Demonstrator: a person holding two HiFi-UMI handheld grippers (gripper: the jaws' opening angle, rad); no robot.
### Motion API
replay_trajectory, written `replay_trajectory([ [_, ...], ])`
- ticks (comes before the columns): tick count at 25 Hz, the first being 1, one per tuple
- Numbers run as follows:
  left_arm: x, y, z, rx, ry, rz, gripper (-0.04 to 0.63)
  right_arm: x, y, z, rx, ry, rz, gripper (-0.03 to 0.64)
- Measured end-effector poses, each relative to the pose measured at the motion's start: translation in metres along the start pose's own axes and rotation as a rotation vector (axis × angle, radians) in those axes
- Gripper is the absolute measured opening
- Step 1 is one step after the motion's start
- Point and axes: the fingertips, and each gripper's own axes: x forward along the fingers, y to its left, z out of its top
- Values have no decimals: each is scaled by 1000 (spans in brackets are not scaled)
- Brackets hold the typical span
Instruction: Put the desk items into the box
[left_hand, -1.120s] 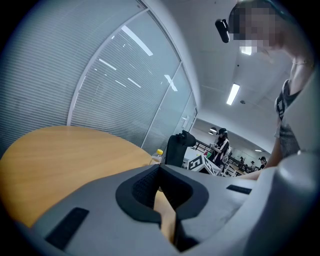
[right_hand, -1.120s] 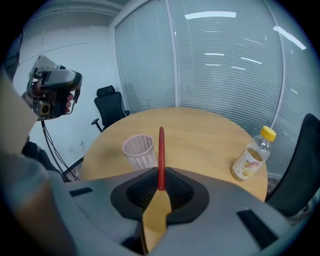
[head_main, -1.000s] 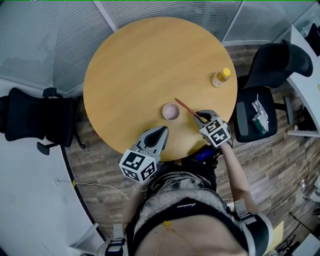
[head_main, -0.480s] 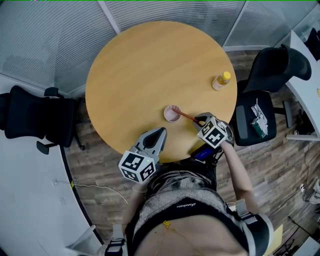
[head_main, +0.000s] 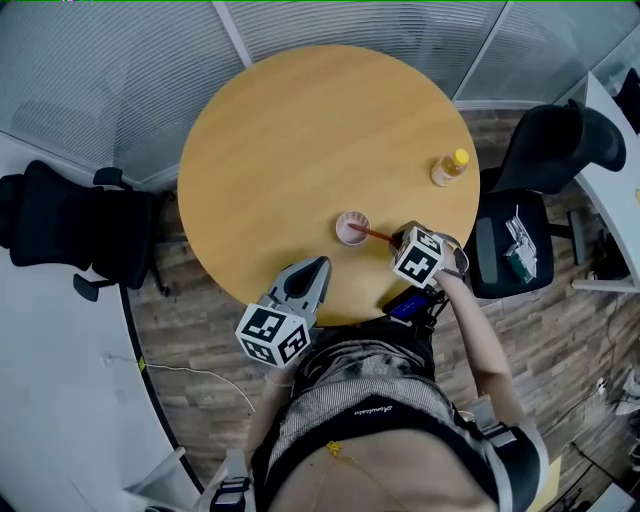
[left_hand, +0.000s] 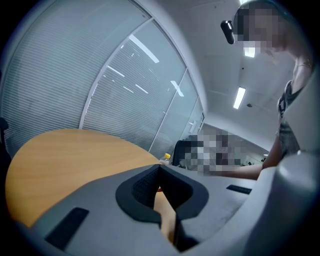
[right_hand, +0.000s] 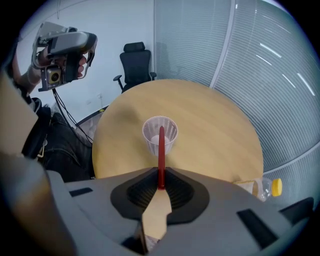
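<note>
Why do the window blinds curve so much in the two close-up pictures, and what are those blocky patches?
Left gripper view: the wide-angle lens bows the grey window blinds into arcs and darkens the corners; the blocky patches were added afterwards to hide faces. Right gripper view: same bowing, though the thin red stick in the right tongs looks sharp. Head view: far less bending.

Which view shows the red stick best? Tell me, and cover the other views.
The right gripper view: the red stick runs straight up from the right gripper, clamped between its jaws, toward the white cup. The head view shows it small and thin. The left gripper view shows almost nothing of it.
</note>
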Motion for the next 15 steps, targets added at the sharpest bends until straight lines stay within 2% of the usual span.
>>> replay_trajectory([
  [7, -8, 10, 1, -12, -12, 15, -3, 5, -3, 17, -82, 77, -2, 58],
  [15, -11, 21, 4, -22, -20, 27, -3, 9, -4, 39, -81, 45, 15, 58],
])
